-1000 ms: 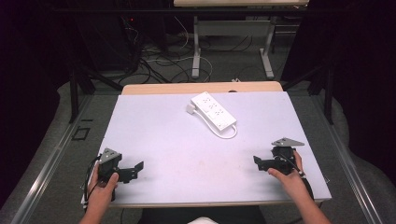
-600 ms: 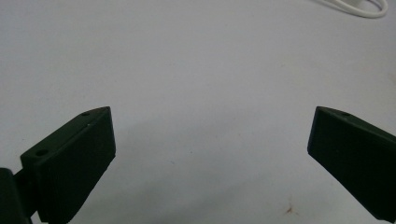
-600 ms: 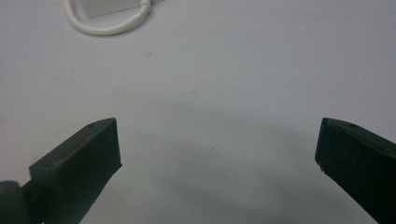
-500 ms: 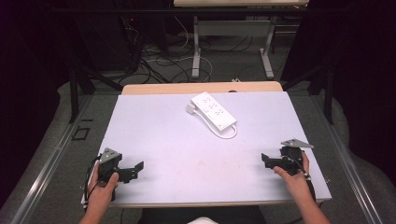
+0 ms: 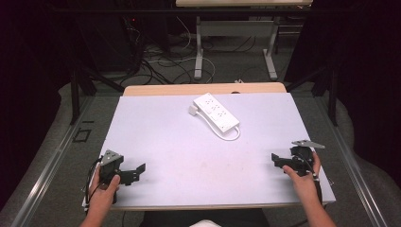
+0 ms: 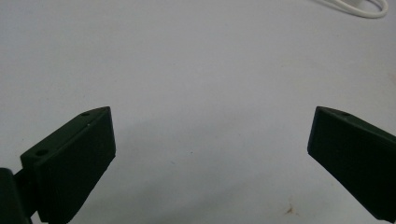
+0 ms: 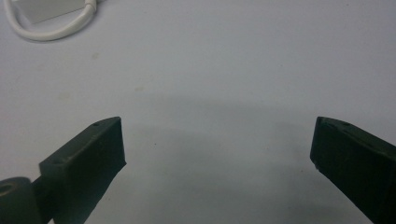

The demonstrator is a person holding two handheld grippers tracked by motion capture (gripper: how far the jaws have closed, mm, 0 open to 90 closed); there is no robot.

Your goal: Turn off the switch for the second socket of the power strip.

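Counter (image 5: pixel 189 151): pale lavender-grey top, wooden edge strip along the far side.

Power strip (image 5: pixel 216 112): white, lying flat on the far centre of the counter, set at a diagonal, long axis running from far-left to near-right. Its white cord (image 5: pixel 230 136) curls in a short loop off the near-right end and lies on the counter surface. Nothing touches the strip.

Left claw (image 5: pixel 140 169): held in the person's left hand (image 5: pixel 105 189) at the near-left corner of the counter, pointing inward toward the middle. In the left gripper view the two black jaws stand wide apart with bare counter between them; nothing gripped. A bit of the cord loop (image 6: pixel 359 6) shows at the top right edge of that view, well ahead of the jaws.

Right claw (image 5: pixel 275 161): held in the person's right hand (image 5: pixel 302 177) near the right edge of the counter, pointing left. Grey three-cornered plate (image 5: pixel 308 143) on top. In the right gripper view the jaws are likewise spread wide, empty, low over the counter and casting a soft shadow on it. Cord loop (image 7: pixel 51 29) and a corner of the strip's body show at the top left of that view, far off.

Both claws are well apart from the power strip and from each other.
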